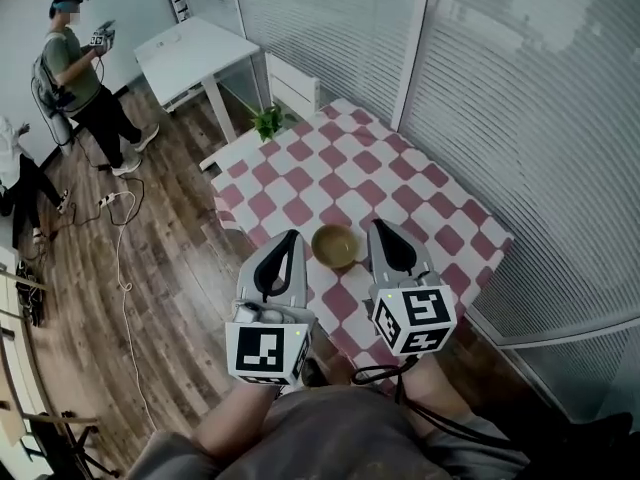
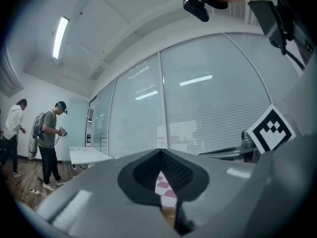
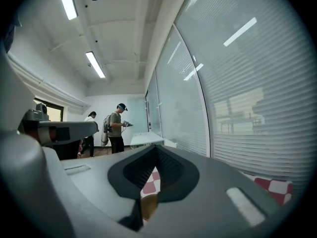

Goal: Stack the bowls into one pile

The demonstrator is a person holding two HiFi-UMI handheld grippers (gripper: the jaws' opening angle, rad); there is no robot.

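Observation:
A tan bowl, or a pile of them seen as one, sits on the red-and-white checked table near its front edge. Both grippers are held high above the table, close to my head, one on each side of the bowl. My left gripper has its jaws together with nothing in them. The right gripper is shut and empty too. In the left gripper view the jaws point level, and a sliver of the bowl shows below them. The right gripper view looks past its jaws at the bowl.
A glass wall with blinds runs along the table's far and right sides. A small potted plant stands at the table's far corner, with a white table beyond. A person stands at the far left, and a cable lies on the wood floor.

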